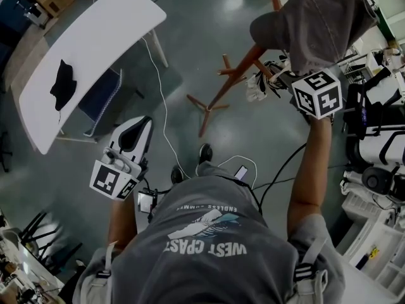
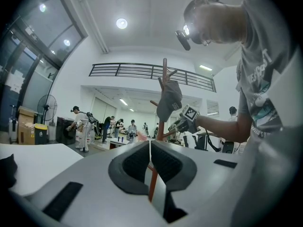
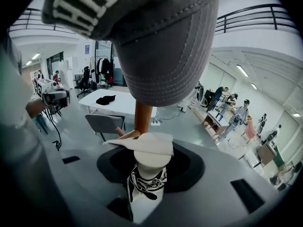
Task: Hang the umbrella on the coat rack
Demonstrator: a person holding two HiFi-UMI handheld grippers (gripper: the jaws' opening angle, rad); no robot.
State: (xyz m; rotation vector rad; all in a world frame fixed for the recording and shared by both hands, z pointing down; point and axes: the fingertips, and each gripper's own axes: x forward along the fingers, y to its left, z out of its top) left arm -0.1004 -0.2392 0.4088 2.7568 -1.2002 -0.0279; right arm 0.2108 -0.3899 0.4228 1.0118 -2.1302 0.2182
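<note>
A white folded umbrella [image 3: 150, 148] with black-and-white patterned fabric stands between the jaws of my right gripper [image 3: 149, 167], which is shut on it. In the head view that gripper [image 1: 280, 78] is raised at the upper right, holding the umbrella [image 1: 259, 87] against the orange wooden coat rack [image 1: 237, 71]. A grey cap [image 1: 316, 18] hangs on the rack just above; in the right gripper view the cap [image 3: 161, 46] fills the top and the rack's pole [image 3: 142, 117] rises right behind the umbrella. My left gripper [image 1: 135, 132] hangs low at the left, its pads [image 2: 137, 162] together on nothing.
A white table [image 1: 95, 37] with a black cloth [image 1: 63, 84] on it stands at the left, a chair [image 1: 101, 97] tucked under it. Cables [image 1: 161, 106] trail over the grey floor. White equipment [image 1: 383, 138] crowds the right edge. The rack's legs [image 1: 205, 106] splay on the floor.
</note>
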